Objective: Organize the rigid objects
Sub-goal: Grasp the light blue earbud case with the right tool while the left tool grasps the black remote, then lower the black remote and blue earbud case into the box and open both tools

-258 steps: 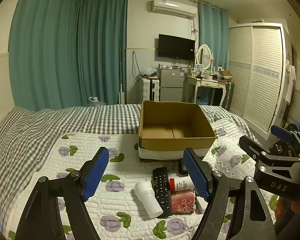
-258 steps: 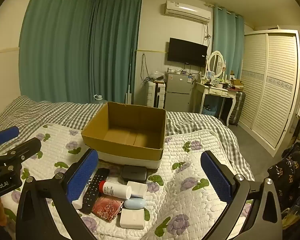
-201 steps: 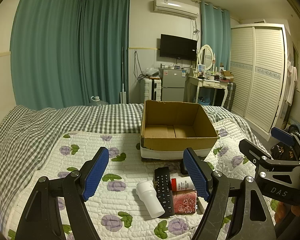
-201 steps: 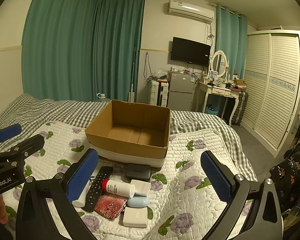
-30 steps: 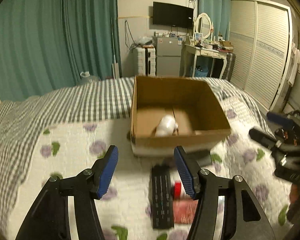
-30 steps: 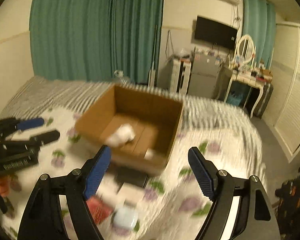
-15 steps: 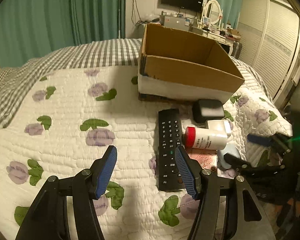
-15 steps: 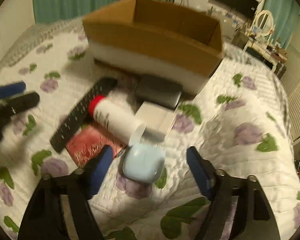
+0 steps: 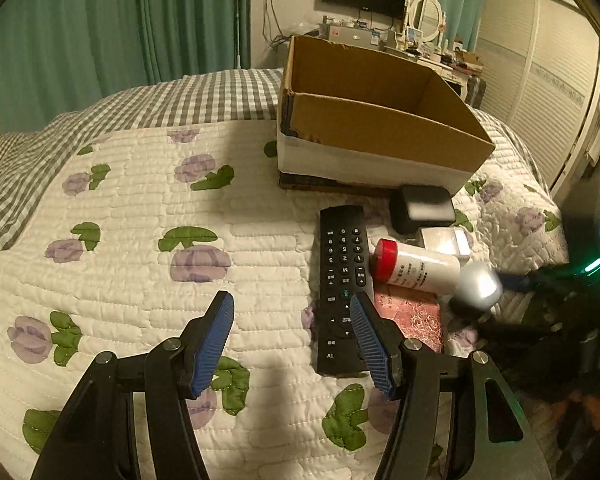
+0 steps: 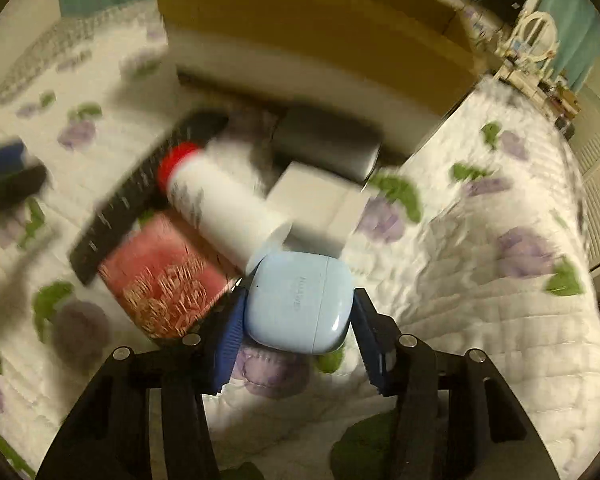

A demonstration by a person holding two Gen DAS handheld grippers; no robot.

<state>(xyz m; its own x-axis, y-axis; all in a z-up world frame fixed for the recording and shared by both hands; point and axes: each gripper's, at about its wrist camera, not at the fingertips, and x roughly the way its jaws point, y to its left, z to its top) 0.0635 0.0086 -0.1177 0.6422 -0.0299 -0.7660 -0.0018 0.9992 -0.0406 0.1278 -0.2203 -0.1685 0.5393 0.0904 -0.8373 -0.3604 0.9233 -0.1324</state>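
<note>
My left gripper (image 9: 290, 338) hangs with its jaws apart and empty over the flowered white quilt (image 9: 140, 240), its right pad at the near end of the long black remote control (image 9: 342, 284), which lies in front of the open brown cardboard box (image 9: 376, 120). To take the remote well I should shift right until both pads straddle its narrow width. Right of the remote lie the white red-capped bottle (image 10: 220, 200) and the red patterned card (image 10: 160, 280). My right gripper (image 10: 298, 334) is closing around the pale blue rounded earbud case (image 10: 298, 300), which sits between the pads, well in front of the box. I should squeeze squarely on its flat sides, since its glossy shell looks slippery.
</note>
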